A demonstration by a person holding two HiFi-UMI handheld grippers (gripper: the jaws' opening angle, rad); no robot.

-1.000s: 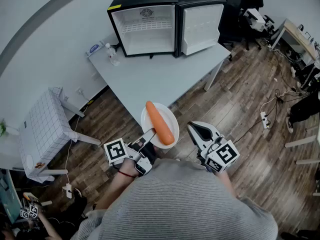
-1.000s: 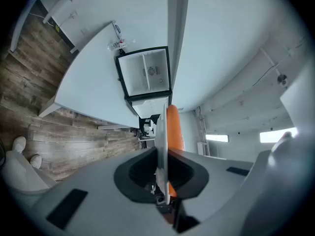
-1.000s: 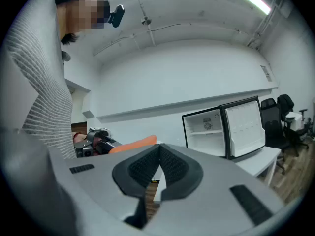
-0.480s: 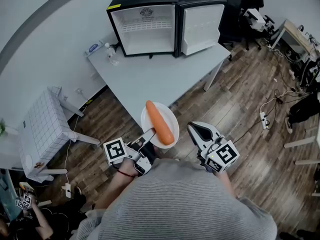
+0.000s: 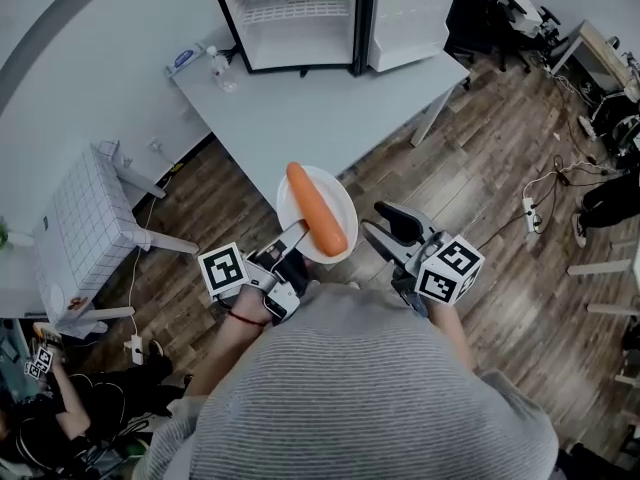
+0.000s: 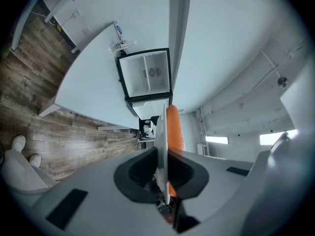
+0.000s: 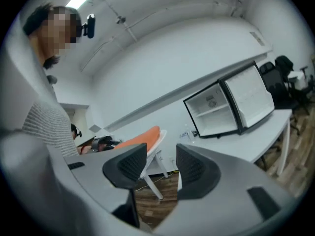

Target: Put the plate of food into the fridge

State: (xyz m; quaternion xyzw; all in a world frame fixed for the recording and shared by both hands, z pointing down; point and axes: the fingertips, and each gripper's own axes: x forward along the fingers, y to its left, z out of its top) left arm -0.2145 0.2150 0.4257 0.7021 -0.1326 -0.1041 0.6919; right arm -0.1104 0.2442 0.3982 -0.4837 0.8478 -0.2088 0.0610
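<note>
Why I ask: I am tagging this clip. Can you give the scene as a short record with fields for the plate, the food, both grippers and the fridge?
plate: white plate, held in the air by the near corner of the table
food: one carrot lying on the plate
left gripper: jaws shut on the plate's near rim
right gripper: beside the plate, jaws have just been opening, nothing between them
fridge: on the table's far end, door open

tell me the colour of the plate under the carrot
White; the plate shows best in the head view.
</note>
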